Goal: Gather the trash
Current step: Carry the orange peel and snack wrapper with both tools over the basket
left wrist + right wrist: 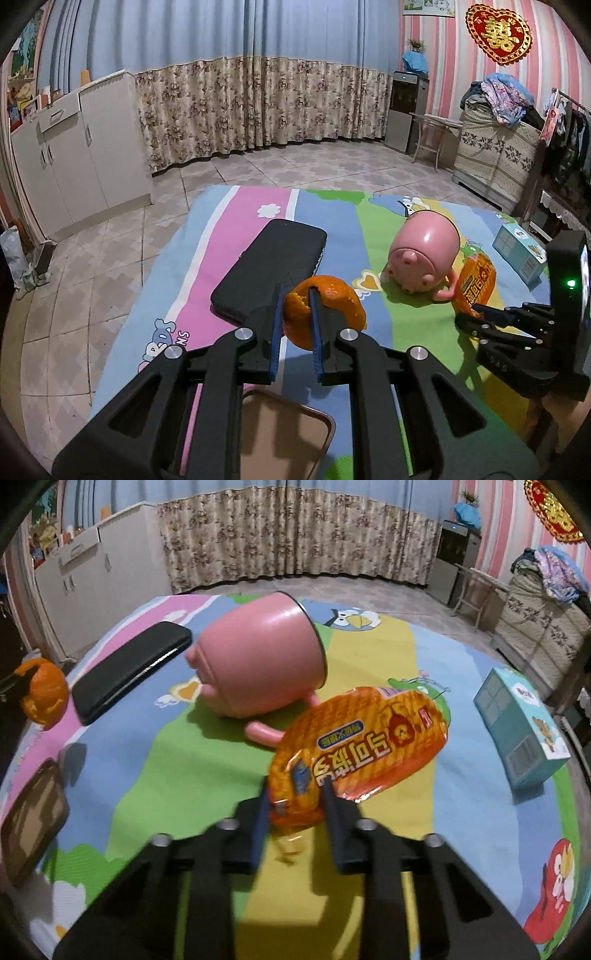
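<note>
Currently, both tongs carry one piece of trash each, so the pickup step is complete on both sides and the transfer step is in hand.

Left tongs: the jaws are together, clamped on an orange peel. In the left wrist view the peel sits at centre frame, lifted above the tabletop, just in front of a black phone.

Right tongs: the jaws are clamped on the near edge of an orange snack wrapper. In the right wrist view the wrapper stands up from the tongs at centre frame, beside a pink pig-shaped bin that lies on its side. The bin's open mouth faces the upper right of the frame.

A brown tray lies at the lower left of the right wrist view. A teal tissue box stands at the right edge.

Next move, as a judgement: each item needs a receptacle. Which one is intended cannot be told. The tipped bin is the likely target; it needs righting, or the trash is pushed in through its side-facing mouth. Keep both grips closed during travel; the wrapper is light and held by one edge only.
</note>
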A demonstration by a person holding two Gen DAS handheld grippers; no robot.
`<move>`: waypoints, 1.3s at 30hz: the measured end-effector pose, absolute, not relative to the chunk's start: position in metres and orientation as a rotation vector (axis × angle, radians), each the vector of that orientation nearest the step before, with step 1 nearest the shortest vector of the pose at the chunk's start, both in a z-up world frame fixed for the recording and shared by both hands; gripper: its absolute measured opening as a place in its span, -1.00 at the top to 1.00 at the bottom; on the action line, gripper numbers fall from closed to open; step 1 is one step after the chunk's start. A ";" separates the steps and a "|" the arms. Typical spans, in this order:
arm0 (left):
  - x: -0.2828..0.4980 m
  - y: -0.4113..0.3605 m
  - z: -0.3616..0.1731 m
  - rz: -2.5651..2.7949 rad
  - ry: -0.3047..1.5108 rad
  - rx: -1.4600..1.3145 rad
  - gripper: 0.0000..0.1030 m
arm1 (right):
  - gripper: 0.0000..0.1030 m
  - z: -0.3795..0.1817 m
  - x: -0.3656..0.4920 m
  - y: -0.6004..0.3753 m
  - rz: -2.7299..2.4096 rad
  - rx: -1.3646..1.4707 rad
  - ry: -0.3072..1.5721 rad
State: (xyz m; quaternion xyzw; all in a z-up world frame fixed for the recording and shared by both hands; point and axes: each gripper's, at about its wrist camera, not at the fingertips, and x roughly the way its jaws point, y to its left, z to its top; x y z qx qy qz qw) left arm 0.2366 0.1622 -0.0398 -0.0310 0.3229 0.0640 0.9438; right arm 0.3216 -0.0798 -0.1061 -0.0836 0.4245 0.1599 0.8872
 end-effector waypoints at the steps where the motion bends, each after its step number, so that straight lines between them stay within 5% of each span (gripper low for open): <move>1: 0.237 0.164 -0.041 0.130 0.657 -0.065 0.76 | 0.68 -0.103 0.318 -0.084 0.333 -0.169 0.874; 23: 0.217 -0.002 0.011 -0.078 0.572 0.009 0.76 | 0.69 0.005 0.203 -0.333 0.136 -0.020 0.678; 39: 0.212 -0.184 0.016 -0.362 0.551 0.089 0.76 | 0.69 -0.013 0.175 -0.504 -0.120 0.145 0.675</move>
